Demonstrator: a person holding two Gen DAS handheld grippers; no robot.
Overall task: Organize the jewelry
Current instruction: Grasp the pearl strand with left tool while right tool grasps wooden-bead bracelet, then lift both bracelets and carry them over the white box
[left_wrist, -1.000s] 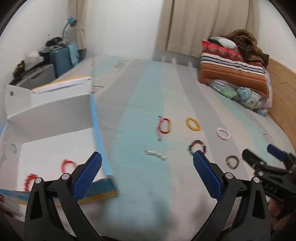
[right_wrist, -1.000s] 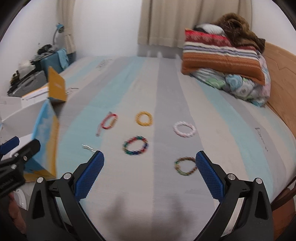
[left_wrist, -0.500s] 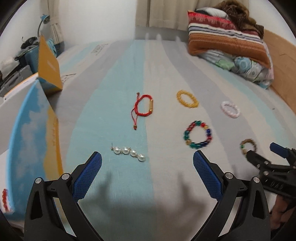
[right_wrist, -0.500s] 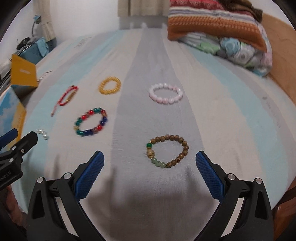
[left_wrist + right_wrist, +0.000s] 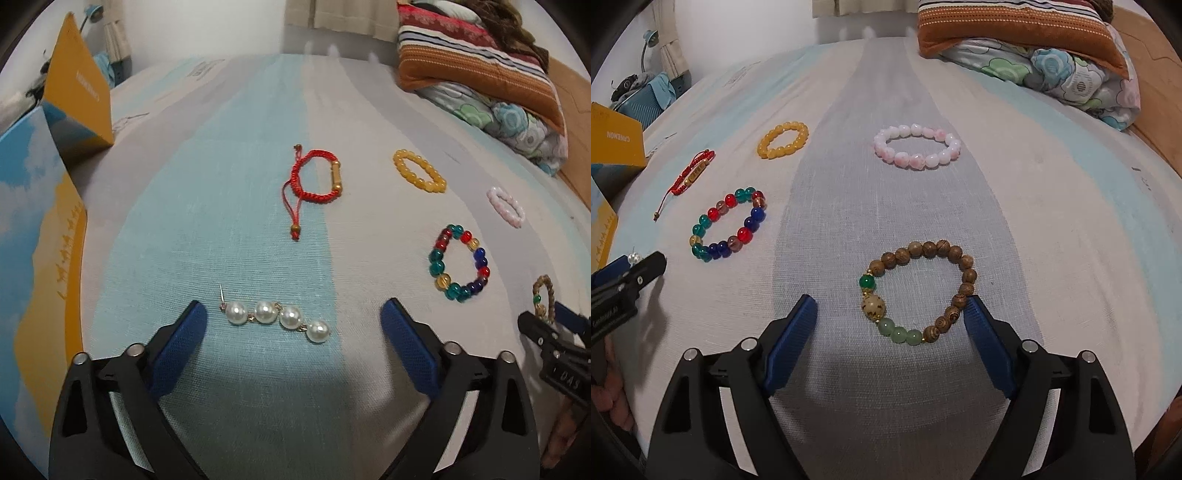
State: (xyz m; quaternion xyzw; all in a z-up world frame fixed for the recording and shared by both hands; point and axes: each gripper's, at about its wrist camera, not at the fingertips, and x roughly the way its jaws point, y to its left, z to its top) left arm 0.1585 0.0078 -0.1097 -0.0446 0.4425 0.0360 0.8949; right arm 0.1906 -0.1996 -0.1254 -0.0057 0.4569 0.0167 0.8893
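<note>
Several pieces of jewelry lie on the striped bed. My left gripper is open, low over the sheet, with a pearl drop earring between its fingertips. My right gripper is open around a brown wooden bead bracelet with green beads. Farther out lie a red cord bracelet, a yellow bead bracelet, a pink-white bead bracelet and a multicolour glass bead bracelet. Each gripper shows at the edge of the other's view.
An open box with an orange and sky-blue print stands at the left edge of the bed. Folded striped blankets and a floral quilt are piled at the far right. A wooden bed frame runs along the right.
Both grippers have come forward and down toward the sheet. The pearl earring now lies between the left fingertips and the wooden bracelet between the right ones. The box has slid out to the left.
</note>
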